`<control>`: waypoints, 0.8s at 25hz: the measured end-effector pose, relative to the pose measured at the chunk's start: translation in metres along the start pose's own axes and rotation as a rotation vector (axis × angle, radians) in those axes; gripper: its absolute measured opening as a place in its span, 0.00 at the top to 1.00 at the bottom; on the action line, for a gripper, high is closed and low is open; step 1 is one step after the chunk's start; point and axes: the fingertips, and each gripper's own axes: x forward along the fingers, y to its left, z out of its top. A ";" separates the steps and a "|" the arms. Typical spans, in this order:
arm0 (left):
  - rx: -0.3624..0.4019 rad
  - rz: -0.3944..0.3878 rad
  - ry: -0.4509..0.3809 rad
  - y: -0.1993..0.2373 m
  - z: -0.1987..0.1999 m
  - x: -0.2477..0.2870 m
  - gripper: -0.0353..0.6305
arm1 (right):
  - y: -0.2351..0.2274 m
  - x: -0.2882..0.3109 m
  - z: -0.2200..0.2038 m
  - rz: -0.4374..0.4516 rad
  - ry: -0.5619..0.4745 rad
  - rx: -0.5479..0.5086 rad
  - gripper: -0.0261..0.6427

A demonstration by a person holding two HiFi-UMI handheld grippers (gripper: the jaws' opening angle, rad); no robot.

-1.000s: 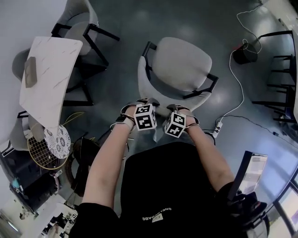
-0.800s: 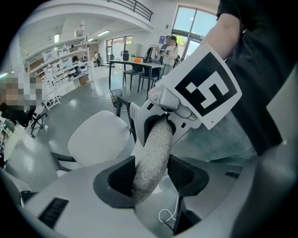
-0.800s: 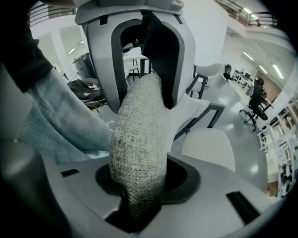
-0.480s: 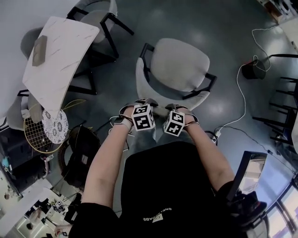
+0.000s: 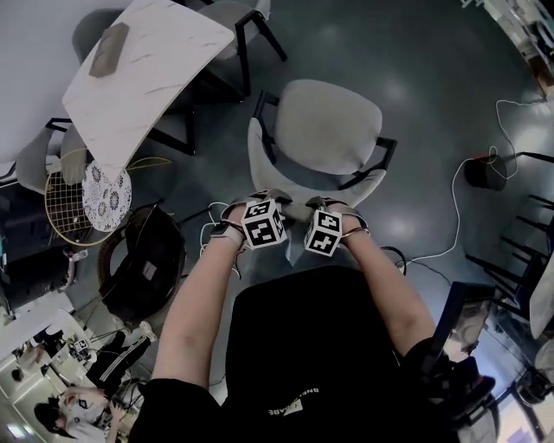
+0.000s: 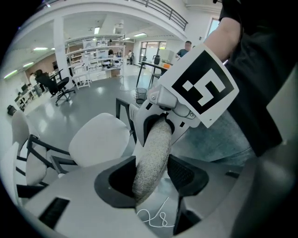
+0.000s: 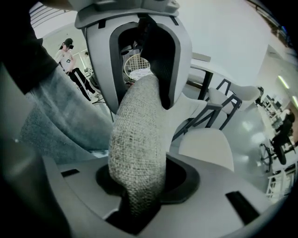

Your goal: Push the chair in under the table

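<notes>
A person stands behind a pale upholstered chair (image 5: 325,125) and holds a two-jaw gripper in each hand. Both arms reach forward and down to the top of the chair's backrest (image 5: 260,160), which faces the person.

The left gripper (image 5: 267,194) is clamped on the top edge of the backrest. Seen along its jaws, the woven grey fabric of the backrest (image 6: 151,153) fills the gap between the two dark pads (image 6: 186,173). The right gripper (image 5: 321,204) sits just beside it on the same edge and grips the same way. In its own view, the thick fabric roll of the backrest (image 7: 137,139) is pressed between its jaws. The two marker cubes sit close together, side by side.

The chair stands on the dark, shiny floor (image 5: 407,78) with its seat pointing away from the person. It is out in the open, to the right of a white marble-look table (image 5: 173,43), and no part of it is under the tabletop. A small grey object (image 5: 109,48) lies on the table. A second chair (image 5: 227,12) sits at the table's far side.

Near the table's closer end are a round wire basket (image 5: 67,216) with a lace doily (image 5: 107,197) and a black bag (image 5: 143,270). A white cable (image 5: 450,212) trails across the floor to the right.
</notes>
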 end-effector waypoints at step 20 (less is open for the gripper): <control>-0.499 0.211 -0.104 -0.056 -0.114 -0.046 0.64 | 0.072 0.041 0.096 0.236 0.014 -0.527 0.75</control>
